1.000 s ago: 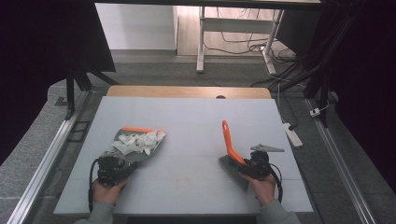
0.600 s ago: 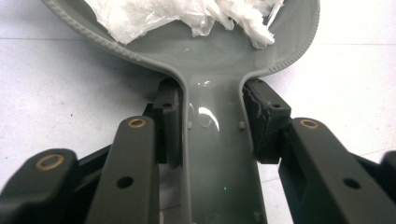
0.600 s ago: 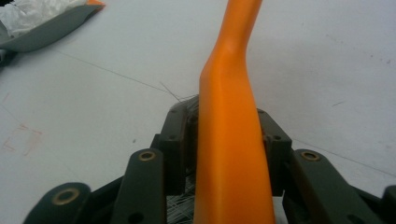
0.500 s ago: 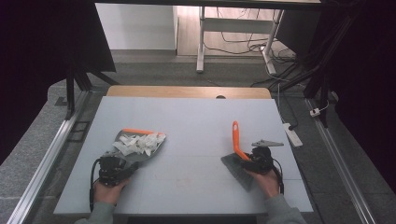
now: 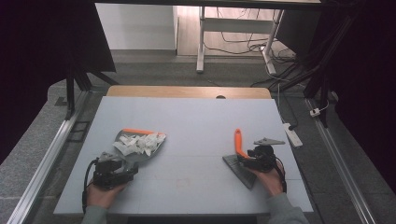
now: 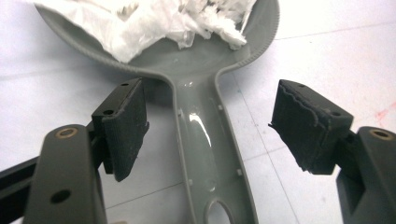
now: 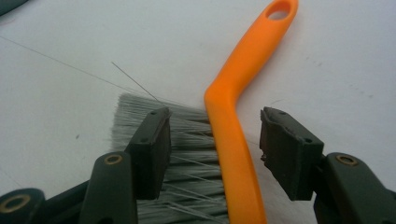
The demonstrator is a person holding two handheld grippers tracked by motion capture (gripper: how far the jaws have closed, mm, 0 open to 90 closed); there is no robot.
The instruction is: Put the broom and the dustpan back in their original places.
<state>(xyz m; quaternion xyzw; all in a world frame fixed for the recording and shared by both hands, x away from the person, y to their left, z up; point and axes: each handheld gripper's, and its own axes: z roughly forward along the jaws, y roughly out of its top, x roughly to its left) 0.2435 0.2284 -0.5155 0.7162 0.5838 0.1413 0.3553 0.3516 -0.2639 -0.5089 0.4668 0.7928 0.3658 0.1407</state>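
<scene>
The left gripper (image 6: pixel 205 126) stands with its jaws apart; they have just been opening, and the grey handle of the dustpan (image 6: pixel 205 140) runs between them, with neither pad pressing on it. In the high view this gripper (image 5: pixel 122 166) sits in the lower left of the frame and the dustpan (image 5: pixel 156 148) lies flat on the table (image 5: pixel 196 116) just above it, filled with white paper scraps (image 5: pixel 137 142).

The right gripper (image 7: pixel 212 149) is also wide open, its jaws having just been opening, and the orange handle of the brush (image 7: pixel 243 93) lies between them without touching either pad. The grey bristles spread to the lower left of that frame. In the high view the brush (image 5: pixel 238 142) rests in the lower right, beside the right gripper (image 5: pixel 246 160).

I think the main risk is at the left side. If the hand draws back crookedly, a pad may catch the handle and jerk the pan, so that light scraps slide over the rim. On the right, a jaw may drag the loose bristles and turn the brush.
</scene>
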